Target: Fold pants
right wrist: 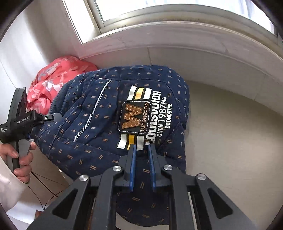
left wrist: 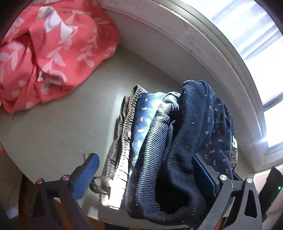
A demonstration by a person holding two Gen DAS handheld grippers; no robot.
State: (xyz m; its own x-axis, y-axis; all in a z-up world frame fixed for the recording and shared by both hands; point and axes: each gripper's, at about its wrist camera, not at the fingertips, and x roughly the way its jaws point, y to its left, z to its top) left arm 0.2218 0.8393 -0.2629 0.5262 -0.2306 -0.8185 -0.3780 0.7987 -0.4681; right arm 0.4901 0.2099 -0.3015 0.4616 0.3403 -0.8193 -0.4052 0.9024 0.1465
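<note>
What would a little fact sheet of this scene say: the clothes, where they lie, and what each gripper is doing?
surface: pale table below a window sill
being folded: navy patterned pants, bunched, logo patch facing up
other clothing: coral floral garment, crumpled, lying behind the pants
left gripper: jaws wide open around the pants' folded edge
right gripper: jaws nearly shut; whether they pinch fabric is unclear

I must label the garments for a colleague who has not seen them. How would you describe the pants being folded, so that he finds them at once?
Below the window, on the pale table, lie the navy pants, bundled. Unlike the coral floral garment behind, they carry tan dashes and a stitched W patch.
</note>
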